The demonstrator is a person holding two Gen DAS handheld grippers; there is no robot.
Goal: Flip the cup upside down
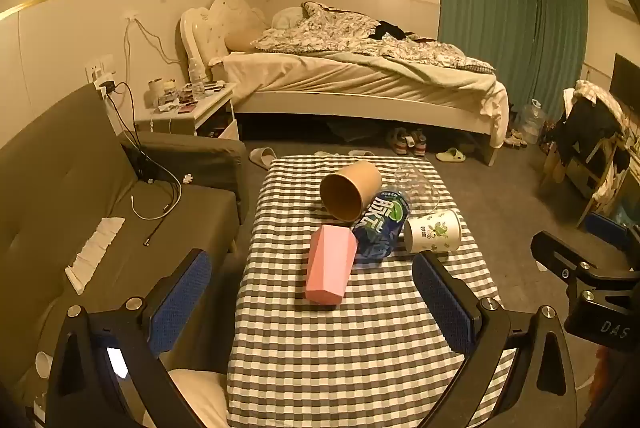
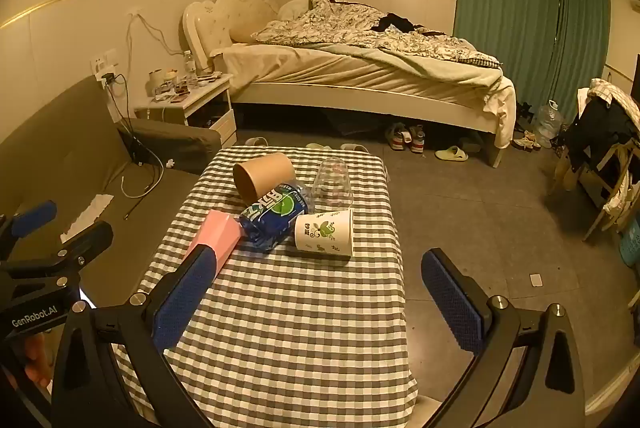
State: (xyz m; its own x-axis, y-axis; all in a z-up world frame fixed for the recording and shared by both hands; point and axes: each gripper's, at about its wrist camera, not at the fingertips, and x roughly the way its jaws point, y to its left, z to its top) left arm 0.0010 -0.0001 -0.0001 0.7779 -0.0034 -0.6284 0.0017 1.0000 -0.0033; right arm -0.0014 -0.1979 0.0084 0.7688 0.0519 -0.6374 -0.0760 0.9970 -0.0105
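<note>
Several cups lie on a checkered table (image 1: 340, 348) (image 2: 300, 328). A brown paper cup (image 1: 350, 189) (image 2: 264, 175) lies on its side, mouth toward me. A pink faceted cup (image 1: 330, 264) (image 2: 218, 234) lies on its side. A white printed paper cup (image 1: 433, 231) (image 2: 326, 232) lies on its side. A clear plastic cup (image 1: 416, 187) (image 2: 333, 183) stands mouth down. My left gripper (image 1: 312, 292) is open and empty, short of the pink cup. My right gripper (image 2: 316, 288) is open and empty, short of the white cup.
A blue bottle (image 1: 382, 228) (image 2: 276, 214) lies between the cups. A grey sofa (image 1: 80, 207) with cables is left of the table. A bed (image 1: 360, 79), a nightstand (image 1: 188, 107) and shoes (image 1: 408, 141) are beyond. A chair with clothes (image 1: 592, 131) stands at the right.
</note>
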